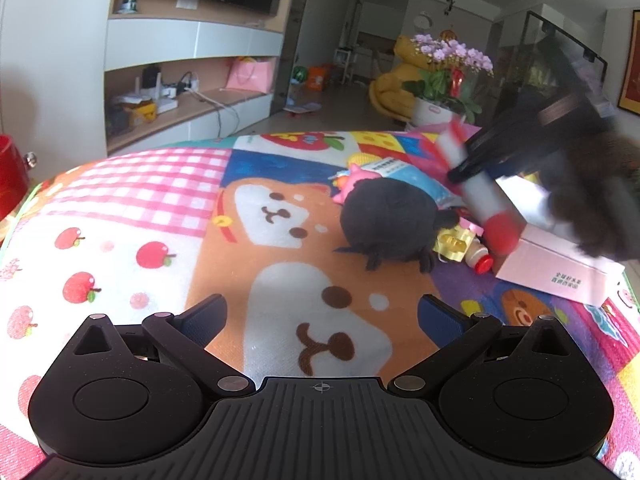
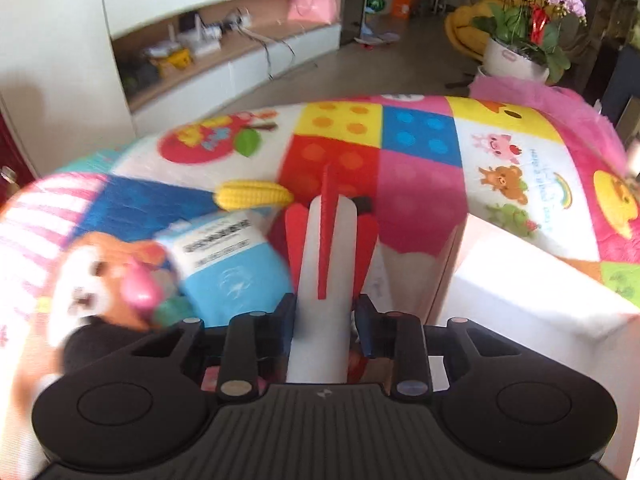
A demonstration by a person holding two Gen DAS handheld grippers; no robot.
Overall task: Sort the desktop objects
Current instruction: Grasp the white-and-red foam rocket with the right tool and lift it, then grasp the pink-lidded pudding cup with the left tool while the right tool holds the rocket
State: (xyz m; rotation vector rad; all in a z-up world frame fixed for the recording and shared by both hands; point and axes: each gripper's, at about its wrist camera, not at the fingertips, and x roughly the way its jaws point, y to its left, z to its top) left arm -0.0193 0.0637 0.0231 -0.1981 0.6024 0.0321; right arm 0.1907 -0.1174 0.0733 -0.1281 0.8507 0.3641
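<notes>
Daylight, bright, even. Strong fisheye bend + dark corners both views. Right wrist view motion-blurred at left edge; right gripper smeared in left view. Soft shadows on blanket.

Plush toy mid-blanket, packet behind it, box to its right, small bottle between them

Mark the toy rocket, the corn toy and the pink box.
toy rocket (image 2: 326, 280): right wrist view, white body.
corn toy (image 2: 252, 195): right wrist view, middle of the yellow cob.
pink box (image 1: 556, 272): left wrist view, near side wall.
</notes>
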